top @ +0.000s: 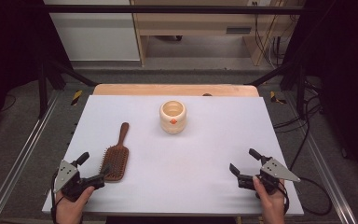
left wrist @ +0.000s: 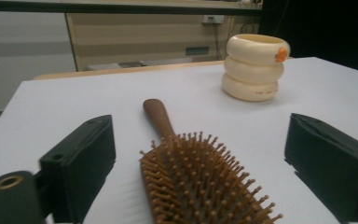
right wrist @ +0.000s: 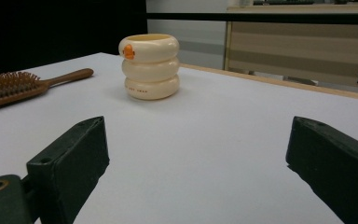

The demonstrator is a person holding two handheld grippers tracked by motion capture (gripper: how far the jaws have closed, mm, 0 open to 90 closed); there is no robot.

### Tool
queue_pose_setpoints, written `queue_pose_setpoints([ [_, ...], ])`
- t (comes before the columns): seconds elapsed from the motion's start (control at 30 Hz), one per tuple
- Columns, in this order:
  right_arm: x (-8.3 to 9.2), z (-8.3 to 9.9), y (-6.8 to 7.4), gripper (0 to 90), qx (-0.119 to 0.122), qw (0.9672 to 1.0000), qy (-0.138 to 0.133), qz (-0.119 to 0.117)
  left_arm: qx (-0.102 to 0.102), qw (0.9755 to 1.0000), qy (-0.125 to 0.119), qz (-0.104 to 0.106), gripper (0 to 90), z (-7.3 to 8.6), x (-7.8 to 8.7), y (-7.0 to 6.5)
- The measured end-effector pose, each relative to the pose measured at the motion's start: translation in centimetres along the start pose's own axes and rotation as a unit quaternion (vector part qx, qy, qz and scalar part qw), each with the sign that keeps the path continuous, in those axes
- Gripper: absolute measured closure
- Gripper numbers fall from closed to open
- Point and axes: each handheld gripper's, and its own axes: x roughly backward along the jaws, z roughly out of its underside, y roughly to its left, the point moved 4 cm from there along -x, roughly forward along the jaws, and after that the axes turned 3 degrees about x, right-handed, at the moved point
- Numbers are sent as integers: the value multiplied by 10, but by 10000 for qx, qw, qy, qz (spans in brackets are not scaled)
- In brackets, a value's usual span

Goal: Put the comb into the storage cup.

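Note:
A wooden hairbrush (top: 116, 156) lies bristles up at the table's front left, its handle pointing away from me. My left gripper (top: 94, 166) rests open just behind the brush head. In the left gripper view the bristles (left wrist: 200, 182) sit between the two wide-apart jaws without touching them. A cream ribbed cup (top: 173, 116) with an orange mark stands upright at mid-table toward the far side, and also appears as the cup (left wrist: 254, 67) and the cup (right wrist: 150, 66). My right gripper (top: 242, 160) sits open at the front right with bare table between its jaws (right wrist: 196, 135).
The white table top (top: 205, 144) has a wooden strip (top: 175, 89) along its far edge. Black frame rails run along both sides. Cables (top: 303, 126) lie on the floor at the right. Wooden furniture (top: 191, 23) stands beyond the table.

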Motion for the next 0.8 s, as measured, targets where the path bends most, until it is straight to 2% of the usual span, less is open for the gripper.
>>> queue_pose_setpoints([
  [0.07,0,0,0,58,4,10000,5,2,-6,10000,-1,-74,156,0,1,2],
  [0.17,0,1,0,57,22,10000,36,8,-4,9998,-24,-172,194,-1,4,7],
  [0.27,0,0,0,57,25,10000,34,12,-34,9998,-1,-193,234,-1,4,9],
  [0.4,0,1,0,57,27,10000,48,13,-73,9998,44,-194,357,0,5,9],
  [0.43,0,1,0,57,27,10000,48,13,-88,9997,66,-225,357,0,6,10],
  [0.53,0,1,0,57,33,10000,42,15,-25,9991,117,-403,500,0,9,14],
  [0.57,0,1,0,57,33,10000,42,15,4,9989,150,-445,500,0,11,17],
  [0.6,0,1,0,57,33,10000,41,21,5,9984,210,-522,578,1,13,20],
  [0.67,0,1,0,57,40,10000,39,26,28,9983,257,-516,602,2,13,22],
  [0.7,0,1,0,57,37,10000,44,28,29,9980,323,-545,673,4,15,25],
  [0.8,0,1,0,57,53,10000,53,26,54,9968,594,-536,764,8,15,28],
])
